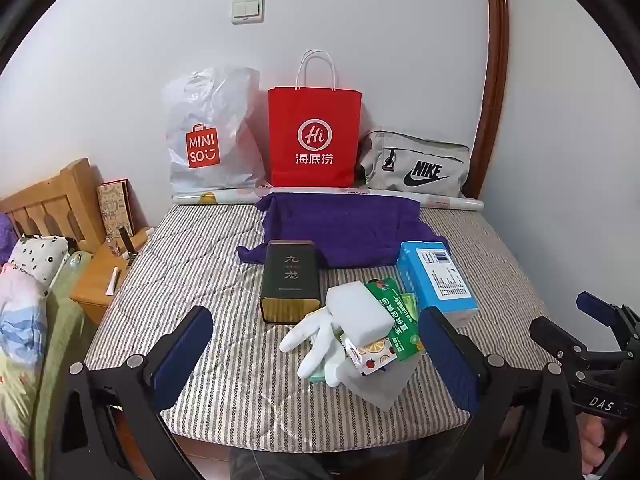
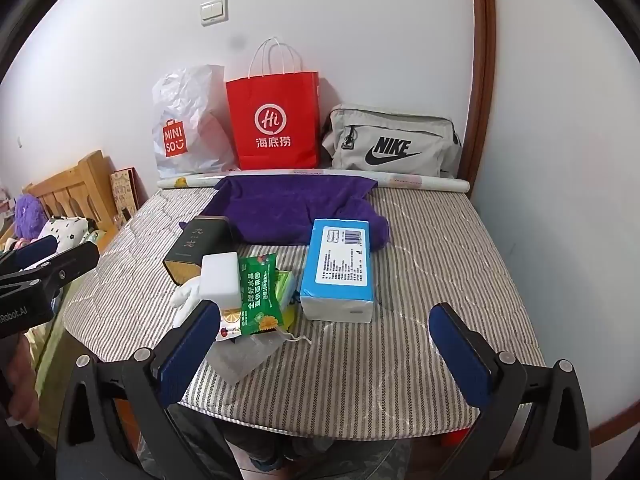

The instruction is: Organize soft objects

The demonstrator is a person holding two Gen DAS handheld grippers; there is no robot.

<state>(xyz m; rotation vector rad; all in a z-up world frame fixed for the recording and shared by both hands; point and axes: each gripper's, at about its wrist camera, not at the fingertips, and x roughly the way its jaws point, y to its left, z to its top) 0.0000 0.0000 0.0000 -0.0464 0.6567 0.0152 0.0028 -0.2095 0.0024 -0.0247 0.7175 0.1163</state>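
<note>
A white sponge block (image 1: 362, 314) lies near the front edge of the striped mattress (image 1: 200, 264), at the centre of a small heap. It rests on a white glove (image 1: 316, 340), whose fingers spread toward the left edge, and partly covers a green snack packet (image 1: 394, 320). A small fruit-printed sachet (image 1: 374, 354) sits at the front of the heap, and a translucent pouch (image 2: 244, 354) with a drawstring lies beneath, nearest the front edge. A green-and-yellow pack (image 2: 286, 286) is partly hidden behind the snack packet.

Just behind the heap on its left side stands a dark tin (image 1: 290, 282) with gold ends, lying on its side. To the right of the heap is a blue tissue pack (image 2: 340, 266), close beside it. A purple towel (image 1: 344, 228) is spread toward the rear edge, its near edge behind the tin and tissue pack.

Along the rear edge lie a paper roll (image 1: 448, 200), a white Miniso bag (image 1: 210, 136), a red paper bag (image 1: 314, 136) and a grey Nike bag (image 1: 416, 164), the bags against the wall.

The left gripper (image 1: 320, 354) hovers at the front edge, jaws wide and holding nothing. The right gripper (image 2: 324, 354) is likewise held at the front edge, jaws wide and holding nothing.
</note>
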